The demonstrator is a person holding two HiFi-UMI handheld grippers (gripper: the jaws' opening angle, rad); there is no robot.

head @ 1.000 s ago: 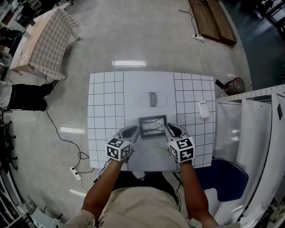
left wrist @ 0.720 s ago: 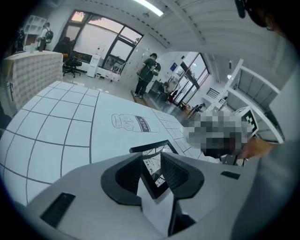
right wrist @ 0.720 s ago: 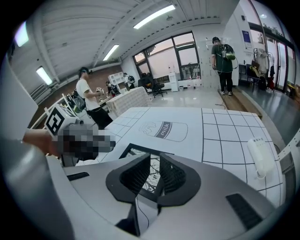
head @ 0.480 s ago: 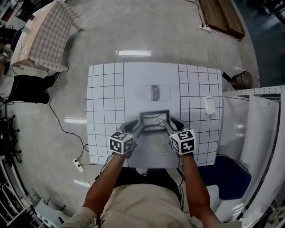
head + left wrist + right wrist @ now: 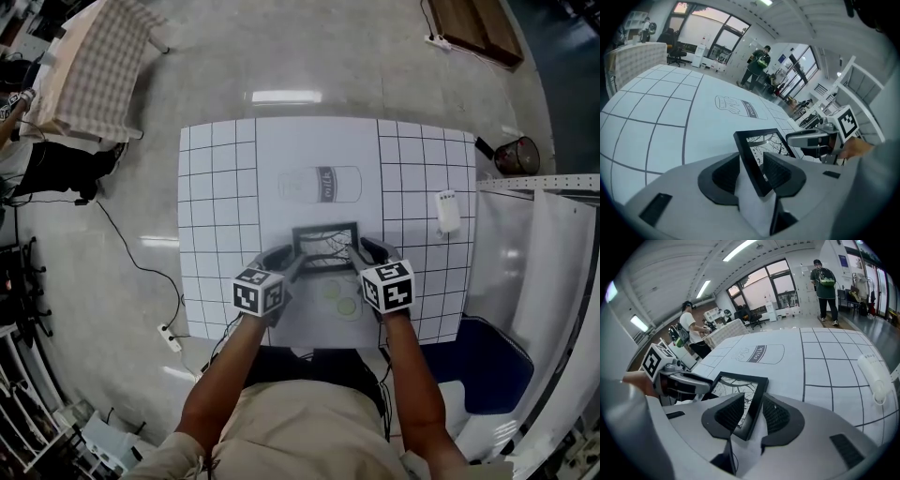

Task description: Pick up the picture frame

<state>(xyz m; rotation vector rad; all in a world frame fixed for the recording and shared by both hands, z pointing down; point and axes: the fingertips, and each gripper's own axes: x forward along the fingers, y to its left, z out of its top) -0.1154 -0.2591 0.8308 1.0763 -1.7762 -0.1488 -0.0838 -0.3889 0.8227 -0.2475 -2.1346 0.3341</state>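
A black picture frame (image 5: 325, 246) with a branch drawing lies flat on the white gridded table (image 5: 216, 187), near its front edge. My left gripper (image 5: 286, 259) straddles the frame's left edge (image 5: 761, 150). Its jaws have just been opening and now stand wide, the left pad (image 5: 725, 174) clear of the frame. My right gripper (image 5: 367, 251) straddles the frame's right edge (image 5: 740, 390), and a gap shows between the frame and its right pad (image 5: 775, 414). Neither grips the frame. Each gripper also appears in the other's view, across the frame.
A printed milk-bottle outline (image 5: 319, 184) lies beyond the frame, and printed green circles (image 5: 339, 298) lie in front of it. A white remote-like device (image 5: 448, 212) rests at the table's right. People stand in the room's background (image 5: 826, 277). A cloth-covered table (image 5: 94, 75) stands far left.
Both grippers have come down and inward from beside the frame, so that their jaws now straddle its left and right edges. The frame has not moved on the table.
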